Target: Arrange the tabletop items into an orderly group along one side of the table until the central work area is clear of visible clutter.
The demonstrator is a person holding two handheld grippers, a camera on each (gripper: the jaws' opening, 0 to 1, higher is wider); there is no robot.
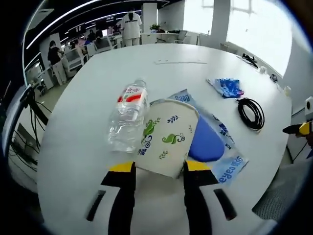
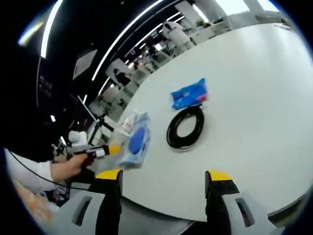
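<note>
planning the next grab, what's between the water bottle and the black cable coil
In the left gripper view, the leaf-printed paper cup on the clear bag with the blue item lies between the water bottle and the black cable coil.

White table (image 1: 88, 142). Clear bottle (image 1: 128, 116) with red-and-white label. Cream paper cup (image 1: 167, 137), green and blue leaf print. Blue-and-white packet (image 1: 215, 142) (blue disc inside). Bright blue wrapper (image 2: 190, 94), black cable coil (image 2: 185, 127). Yellow-tipped black jaws.
</note>
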